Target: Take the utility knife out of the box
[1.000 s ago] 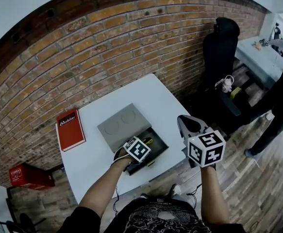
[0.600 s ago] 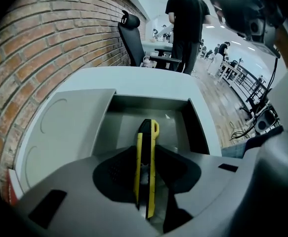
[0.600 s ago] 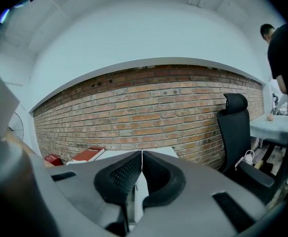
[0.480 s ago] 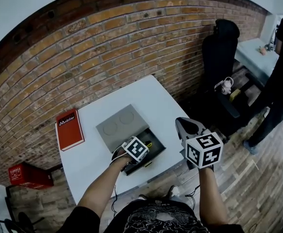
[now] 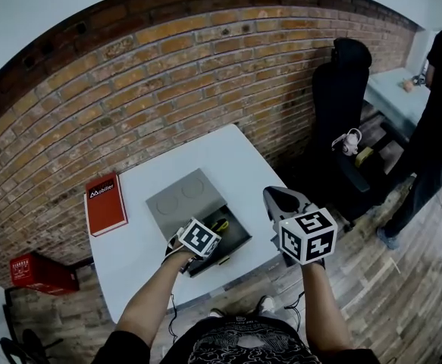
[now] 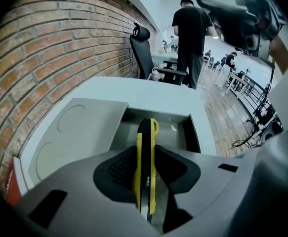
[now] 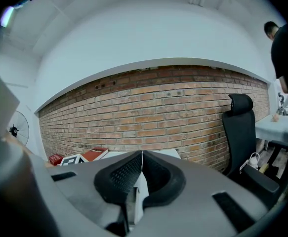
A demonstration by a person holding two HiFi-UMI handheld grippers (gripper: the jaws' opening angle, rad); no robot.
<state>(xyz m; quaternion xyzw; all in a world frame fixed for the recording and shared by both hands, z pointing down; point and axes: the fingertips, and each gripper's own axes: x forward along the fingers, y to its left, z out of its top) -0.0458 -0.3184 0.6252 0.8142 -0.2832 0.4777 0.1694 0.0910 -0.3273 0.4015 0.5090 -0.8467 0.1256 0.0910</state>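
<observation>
A yellow and black utility knife [image 6: 146, 147] stands between the pads of my left gripper [image 6: 146, 171], which is shut on its handle. The knife's far end points over the open dark box [image 6: 181, 132], whose grey lid [image 6: 79, 132] lies beside it on the left. In the head view the left gripper [image 5: 210, 236] is at the box [image 5: 236, 237] near the white table's front edge, with the knife's yellow end [image 5: 220, 224] showing past it. My right gripper [image 5: 275, 200] hovers to the right of the box; its jaws [image 7: 142, 169] are shut with nothing between them.
A red book [image 5: 104, 203] lies at the white table's [image 5: 228, 154] left edge. A brick wall runs behind the table. A black office chair [image 5: 342, 89] stands to the right, with a person in black [image 5: 440, 89] beyond it. A red box [image 5: 39, 273] sits on the floor at left.
My left gripper has closed on the knife in the box and drawn slightly toward the near left. The right gripper has stayed where it was.
</observation>
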